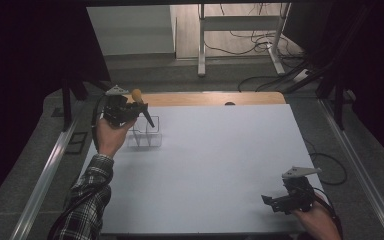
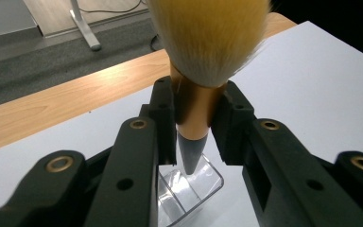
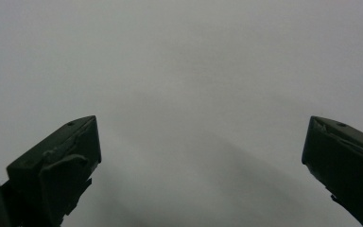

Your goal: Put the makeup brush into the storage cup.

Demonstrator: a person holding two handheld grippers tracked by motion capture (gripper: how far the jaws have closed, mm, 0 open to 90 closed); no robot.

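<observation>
My left gripper (image 1: 136,109) is raised over the table's far left and is shut on a makeup brush (image 1: 141,104) with yellow bristles, a gold ferrule (image 2: 194,109) and a dark pointed handle. The handle tip points down at a clear plastic organiser (image 1: 145,134) with compartments, seen right under the jaws as the clear organiser (image 2: 189,189). The tip hangs just above it. My right gripper (image 1: 272,201) rests low at the near right of the white table (image 1: 220,165), jaws wide apart, with nothing between its fingertips (image 3: 61,161).
A wooden strip (image 1: 210,98) runs along the table's far edge. Beyond it lies grey floor with a white desk frame (image 1: 240,35) and cables. Metal rails (image 1: 45,175) flank the table on both sides. A plaid sleeve (image 1: 87,200) comes in at the lower left.
</observation>
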